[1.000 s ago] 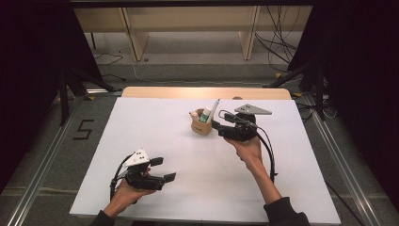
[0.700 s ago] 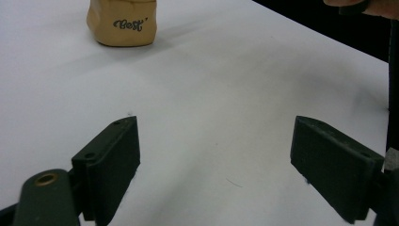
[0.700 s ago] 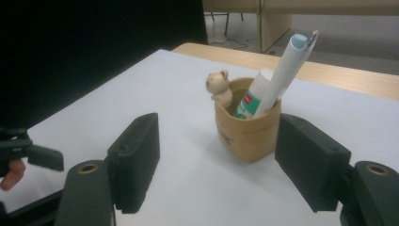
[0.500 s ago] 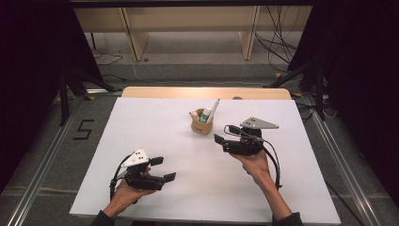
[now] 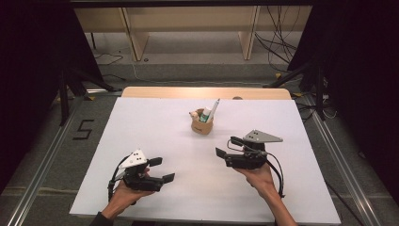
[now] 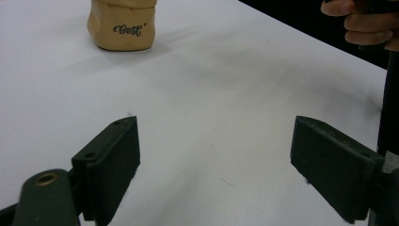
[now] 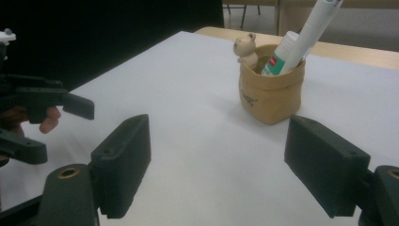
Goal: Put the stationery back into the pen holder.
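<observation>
The right gripper (image 5: 225,149), jaws just spread and empty, has backed to the pouch's (image 5: 202,126) five o'clock, probably having dropped the pen (image 5: 213,110) in.

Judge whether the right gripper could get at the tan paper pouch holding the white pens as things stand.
Probably yes: the right gripper is open and empty, and bare white table lies between it and the tan paper pouch, which stands upright and untouched.

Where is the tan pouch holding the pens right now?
In the high view the tan pouch stands upright on the white table, toward its far edge near the middle, beyond the right gripper, whose jaws are open and empty.
</observation>
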Demonstrator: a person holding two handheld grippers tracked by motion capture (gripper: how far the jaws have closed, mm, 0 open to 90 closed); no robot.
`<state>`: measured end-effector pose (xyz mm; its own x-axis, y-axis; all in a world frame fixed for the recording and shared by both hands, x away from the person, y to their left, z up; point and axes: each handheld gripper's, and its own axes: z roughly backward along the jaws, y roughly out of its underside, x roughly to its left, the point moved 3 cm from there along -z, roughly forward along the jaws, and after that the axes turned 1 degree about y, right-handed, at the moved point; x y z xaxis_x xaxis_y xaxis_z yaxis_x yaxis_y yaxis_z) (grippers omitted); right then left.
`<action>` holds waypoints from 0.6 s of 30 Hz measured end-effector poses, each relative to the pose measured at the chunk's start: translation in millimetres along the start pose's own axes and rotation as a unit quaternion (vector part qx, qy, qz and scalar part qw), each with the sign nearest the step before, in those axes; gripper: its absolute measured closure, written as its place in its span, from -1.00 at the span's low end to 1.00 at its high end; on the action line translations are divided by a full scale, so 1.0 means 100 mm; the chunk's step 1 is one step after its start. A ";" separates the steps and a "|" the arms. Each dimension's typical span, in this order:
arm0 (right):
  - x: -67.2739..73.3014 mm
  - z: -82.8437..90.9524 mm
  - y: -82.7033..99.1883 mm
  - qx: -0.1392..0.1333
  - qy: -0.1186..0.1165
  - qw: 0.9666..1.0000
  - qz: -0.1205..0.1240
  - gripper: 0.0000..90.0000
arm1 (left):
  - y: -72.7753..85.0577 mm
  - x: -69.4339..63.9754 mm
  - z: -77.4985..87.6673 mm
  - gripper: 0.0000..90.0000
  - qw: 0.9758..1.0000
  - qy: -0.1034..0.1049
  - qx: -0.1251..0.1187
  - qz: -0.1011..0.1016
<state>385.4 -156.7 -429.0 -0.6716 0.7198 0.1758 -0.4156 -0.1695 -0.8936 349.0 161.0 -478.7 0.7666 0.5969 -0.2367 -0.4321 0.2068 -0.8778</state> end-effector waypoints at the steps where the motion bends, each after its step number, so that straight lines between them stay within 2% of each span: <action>1: 0.01 0.01 0.02 -0.002 -0.003 1.000 0.003 -0.47 | 0.00 0.00 0.00 -0.64 1.000 0.000 0.000 -0.001; 11: 0.05 0.18 0.25 -0.001 -0.015 1.000 0.003 -0.55 | 0.01 -0.01 0.04 -0.64 1.000 0.001 -0.001 -0.001; 18: 0.07 0.31 0.38 -0.004 -0.016 1.000 0.002 -0.56 | 0.01 -0.02 0.05 -0.64 1.000 0.002 -0.001 -0.001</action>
<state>346.3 -178.9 -449.2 -0.6922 0.6974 0.1854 -0.4082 -0.1666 -0.8975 344.8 164.3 -477.4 0.7695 0.5930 -0.2373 -0.4298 0.2059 -0.8791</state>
